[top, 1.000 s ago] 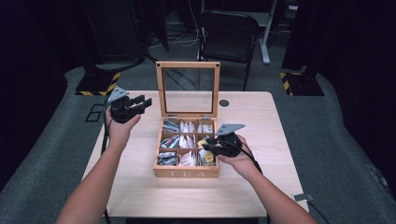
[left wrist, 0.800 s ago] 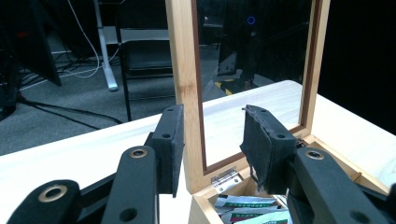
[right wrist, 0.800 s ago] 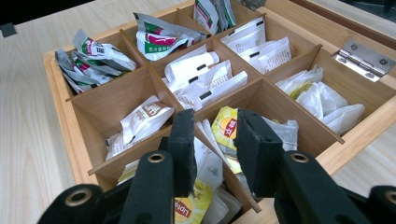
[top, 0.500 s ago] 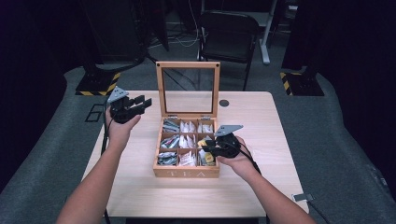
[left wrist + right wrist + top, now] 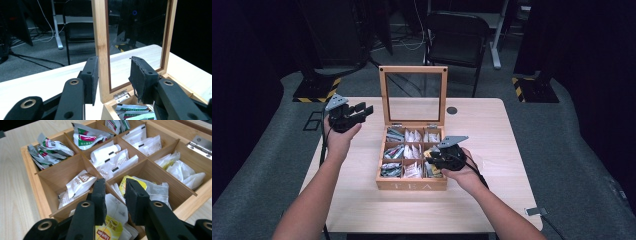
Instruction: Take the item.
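A wooden tea box point(image 5: 413, 185) is sitting at the centre of the table point(image 5: 492, 200), its glass lid point(image 5: 413, 95) standing upright at the box's 12 o'clock edge. Nine compartments are holding tea bags. The left gripper point(image 5: 364, 111) is hovering at the box's 10 o'clock, off the table; its jaws are spread, and in the left gripper view they are framing the lid's wooden post point(image 5: 102, 47) without touching it. The right gripper point(image 5: 428, 155) is dipping into the compartment at the box's 4 o'clock corner, jaws slightly parted just above a white tea bag point(image 5: 115, 207) with a yellow tag point(image 5: 108, 230); whether they are touching it, I cannot tell.
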A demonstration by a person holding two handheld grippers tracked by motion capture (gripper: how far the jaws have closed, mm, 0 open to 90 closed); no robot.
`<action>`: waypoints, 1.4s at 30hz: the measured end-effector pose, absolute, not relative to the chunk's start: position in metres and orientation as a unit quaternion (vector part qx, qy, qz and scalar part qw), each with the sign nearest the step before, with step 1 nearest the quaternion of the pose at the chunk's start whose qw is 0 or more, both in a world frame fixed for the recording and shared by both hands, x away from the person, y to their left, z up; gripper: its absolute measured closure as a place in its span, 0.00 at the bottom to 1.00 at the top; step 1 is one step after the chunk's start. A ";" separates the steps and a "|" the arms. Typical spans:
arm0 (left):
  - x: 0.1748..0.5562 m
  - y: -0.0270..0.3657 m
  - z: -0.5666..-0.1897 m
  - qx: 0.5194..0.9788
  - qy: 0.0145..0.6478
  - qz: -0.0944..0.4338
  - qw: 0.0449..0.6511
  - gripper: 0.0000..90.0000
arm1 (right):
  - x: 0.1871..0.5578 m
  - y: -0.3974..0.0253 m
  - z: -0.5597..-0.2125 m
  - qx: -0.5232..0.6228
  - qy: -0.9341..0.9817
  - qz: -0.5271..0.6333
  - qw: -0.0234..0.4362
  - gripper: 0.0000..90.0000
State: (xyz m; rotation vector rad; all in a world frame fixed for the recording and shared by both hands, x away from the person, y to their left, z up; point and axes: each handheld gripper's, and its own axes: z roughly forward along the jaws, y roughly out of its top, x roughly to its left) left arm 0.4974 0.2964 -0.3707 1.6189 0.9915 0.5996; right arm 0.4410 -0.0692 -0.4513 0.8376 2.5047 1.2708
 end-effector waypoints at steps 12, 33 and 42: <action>0.498 0.295 -0.371 0.681 0.418 0.251 0.546 0.65 | 0.443 -0.071 -0.458 0.294 0.854 0.415 0.111 0.77; 0.498 0.298 -0.371 0.681 0.421 0.252 0.544 0.65 | 0.441 -0.078 -0.455 0.296 0.851 0.421 0.106 1.00; 0.499 0.298 -0.371 0.681 0.422 0.251 0.544 0.65 | 0.436 -0.079 -0.451 0.291 0.848 0.431 0.103 1.00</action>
